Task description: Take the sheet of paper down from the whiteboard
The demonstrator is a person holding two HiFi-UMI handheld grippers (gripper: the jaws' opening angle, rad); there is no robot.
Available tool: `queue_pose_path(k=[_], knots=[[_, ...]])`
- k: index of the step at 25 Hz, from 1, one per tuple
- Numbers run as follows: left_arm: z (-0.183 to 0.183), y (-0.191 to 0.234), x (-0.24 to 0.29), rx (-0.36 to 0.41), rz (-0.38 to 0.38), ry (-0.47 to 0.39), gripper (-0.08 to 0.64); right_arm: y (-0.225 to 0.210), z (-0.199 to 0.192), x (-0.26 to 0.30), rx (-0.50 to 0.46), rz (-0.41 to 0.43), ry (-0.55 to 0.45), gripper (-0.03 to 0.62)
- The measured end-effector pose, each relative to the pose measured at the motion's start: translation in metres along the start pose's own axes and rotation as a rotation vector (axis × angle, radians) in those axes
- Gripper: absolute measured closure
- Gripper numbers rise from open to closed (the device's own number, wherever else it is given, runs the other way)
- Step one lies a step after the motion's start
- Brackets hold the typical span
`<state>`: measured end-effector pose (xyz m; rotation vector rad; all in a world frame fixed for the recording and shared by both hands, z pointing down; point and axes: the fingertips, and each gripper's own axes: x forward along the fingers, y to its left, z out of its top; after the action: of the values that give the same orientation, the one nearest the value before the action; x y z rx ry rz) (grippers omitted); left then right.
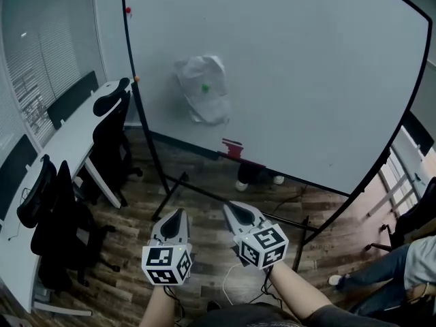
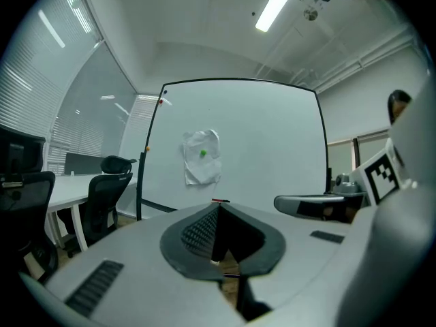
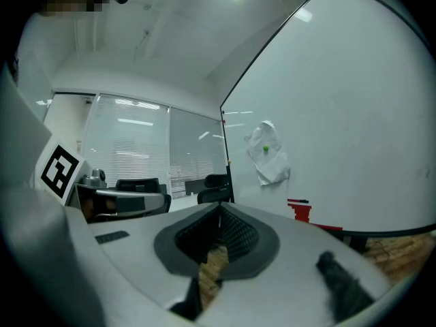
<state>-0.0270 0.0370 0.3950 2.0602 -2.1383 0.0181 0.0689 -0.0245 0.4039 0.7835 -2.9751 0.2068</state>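
Observation:
A crumpled white sheet of paper (image 1: pixel 203 88) hangs on the whiteboard (image 1: pixel 306 67), pinned by a small green magnet (image 1: pixel 205 87). It shows in the left gripper view as the paper (image 2: pixel 201 157) and in the right gripper view as the paper (image 3: pixel 268 154). My left gripper (image 1: pixel 176 214) and right gripper (image 1: pixel 235 207) are held side by side well short of the board, both shut and empty. The left gripper (image 2: pixel 218 206) points at the board's lower edge; the right gripper (image 3: pixel 219 208) points toward its left frame.
A red eraser (image 1: pixel 232 147) sits on the board's tray. Black office chairs (image 1: pixel 112 128) and a white desk (image 1: pixel 65 138) stand at the left. The board's black stand legs (image 1: pixel 204 193) cross the wooden floor ahead. A seated person's legs (image 1: pixel 381 271) are at the right.

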Motion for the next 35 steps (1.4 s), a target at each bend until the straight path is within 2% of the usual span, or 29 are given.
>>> queue_pose_path(k=[6,14,22,35], knots=[[0.008,0.017,0.006,0.027,-0.059,-0.002,0.546,0.005,0.002,0.013,-0.027,-0.074,-0.001,0.570],[0.018,0.029,0.019,0.025,-0.067,-0.013,0.546,0.002,0.013,0.027,-0.086,-0.100,-0.006,0.569],[0.013,0.048,0.047,0.026,-0.032,0.010,0.546,-0.010,0.001,0.066,-0.065,-0.055,0.002,0.569],[0.024,0.070,0.141,0.023,-0.015,0.027,0.546,-0.076,0.019,0.141,-0.084,-0.027,-0.003,0.569]])
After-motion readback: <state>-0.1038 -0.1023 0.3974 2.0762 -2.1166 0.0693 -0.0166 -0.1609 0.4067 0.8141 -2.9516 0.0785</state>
